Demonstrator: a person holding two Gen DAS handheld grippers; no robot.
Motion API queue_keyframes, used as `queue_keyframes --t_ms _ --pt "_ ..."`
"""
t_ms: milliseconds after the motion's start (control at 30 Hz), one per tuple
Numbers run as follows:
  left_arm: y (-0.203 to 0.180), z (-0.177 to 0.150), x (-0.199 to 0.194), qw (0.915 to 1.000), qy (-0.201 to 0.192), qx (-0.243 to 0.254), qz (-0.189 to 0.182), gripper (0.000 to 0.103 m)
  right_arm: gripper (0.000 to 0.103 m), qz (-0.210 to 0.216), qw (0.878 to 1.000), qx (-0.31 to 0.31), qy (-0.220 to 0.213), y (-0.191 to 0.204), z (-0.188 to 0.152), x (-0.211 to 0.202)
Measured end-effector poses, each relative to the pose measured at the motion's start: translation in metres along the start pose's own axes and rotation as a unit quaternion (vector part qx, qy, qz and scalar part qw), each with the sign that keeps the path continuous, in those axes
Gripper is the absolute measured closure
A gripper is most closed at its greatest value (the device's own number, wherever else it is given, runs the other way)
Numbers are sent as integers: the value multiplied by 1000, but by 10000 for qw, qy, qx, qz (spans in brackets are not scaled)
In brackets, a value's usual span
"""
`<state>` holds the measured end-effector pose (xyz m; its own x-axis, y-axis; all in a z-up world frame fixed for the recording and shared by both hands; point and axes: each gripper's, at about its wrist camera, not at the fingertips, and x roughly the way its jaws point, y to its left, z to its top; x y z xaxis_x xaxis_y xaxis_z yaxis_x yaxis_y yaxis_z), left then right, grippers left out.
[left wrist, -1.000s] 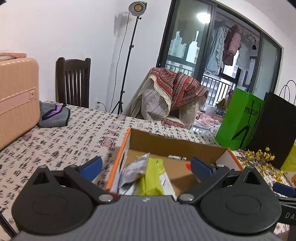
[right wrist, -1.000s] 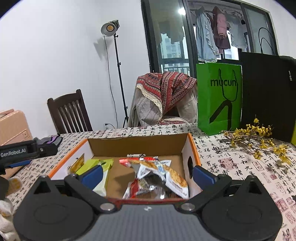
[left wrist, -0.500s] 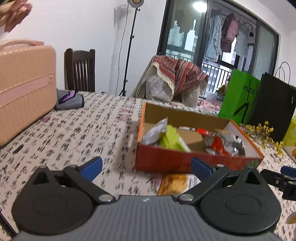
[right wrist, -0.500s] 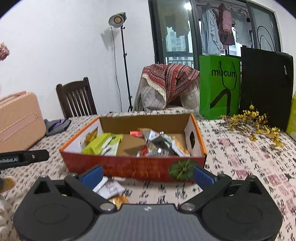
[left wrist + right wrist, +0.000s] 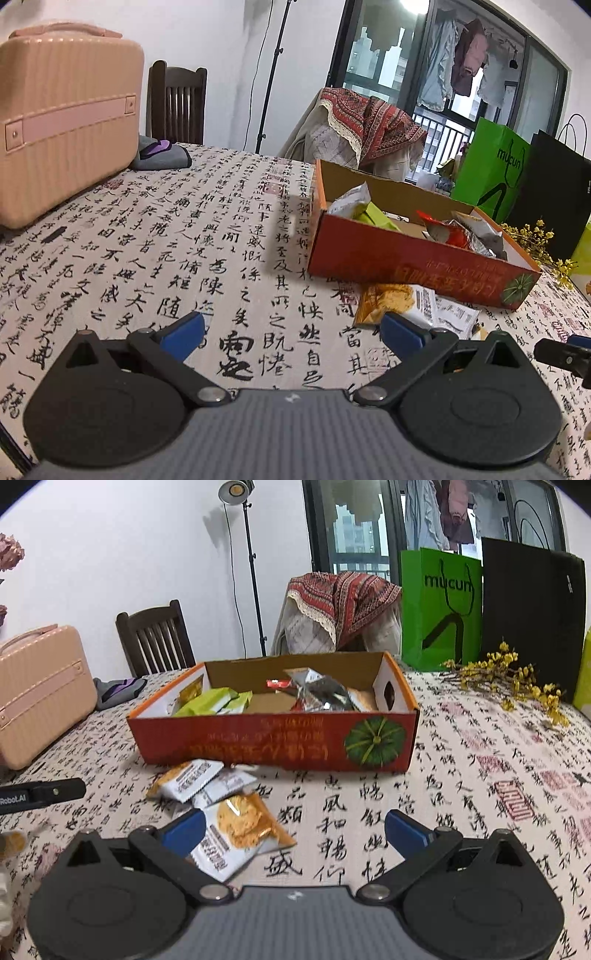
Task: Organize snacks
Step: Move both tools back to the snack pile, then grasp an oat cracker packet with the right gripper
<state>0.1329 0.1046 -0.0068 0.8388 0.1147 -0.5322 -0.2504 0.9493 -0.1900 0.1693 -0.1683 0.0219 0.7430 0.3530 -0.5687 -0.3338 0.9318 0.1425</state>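
**Mia:** Where were the snacks?

**Ben:** Some sat inside the orange box (image 5: 273, 738) on the counter (image 5: 480, 775). Green packs (image 5: 210, 705) lay on one side of it and shiny red ones (image 5: 317, 692) on the other, maybe so like stayed with like. Three cookie packs (image 5: 207, 797) lay outside, just in front of the box wall.

**Mia:** Why were those left out?

**Ben:** I think they had not been put away yet. They were the ones nearest the grippers.

**Mia:** What was the right gripper (image 5: 294, 829) doing?

**Ben:** Its jaws stood wide apart and held nothing. One blue finger (image 5: 184, 829) was right by the closest cookie pack (image 5: 240, 834). I could not tell if it touched.

**Mia:** And the left gripper (image 5: 291, 332)?

**Ben:** Also wide, also holding nothing. It hung over bare cloth, with the loose packs (image 5: 417, 306) off by its right finger.

**Mia:** So what came next?

**Ben:** My guess was a grab at that close pack, since it pointed there.
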Motion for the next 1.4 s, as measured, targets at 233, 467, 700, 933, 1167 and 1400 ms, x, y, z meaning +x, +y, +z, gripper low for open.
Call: queue_keyframes --t_ms 233,467,700,933,1167,1400 --pt "4 -7 1 9998 -110 -34 -131 0 0 58 10000 65 24 0 -7 -2" --pt "7 -7 4 9996 -54 -148 -219 0 0 214 9997 85 30 2 -12 -1" --pt "7 -8 3 9996 -59 -160 -236 0 0 299 9995 81 65 5 -14 1" --pt "9 -8 4 9994 -65 -213 -268 0 0 272 9996 19 73 7 -12 2" --pt "13 -8 1 9989 -96 -314 -347 0 0 126 9998 -53 145 11 -11 8" --pt "15 -8 0 9984 -102 -373 -407 0 0 60 9999 -85 121 11 -10 6"
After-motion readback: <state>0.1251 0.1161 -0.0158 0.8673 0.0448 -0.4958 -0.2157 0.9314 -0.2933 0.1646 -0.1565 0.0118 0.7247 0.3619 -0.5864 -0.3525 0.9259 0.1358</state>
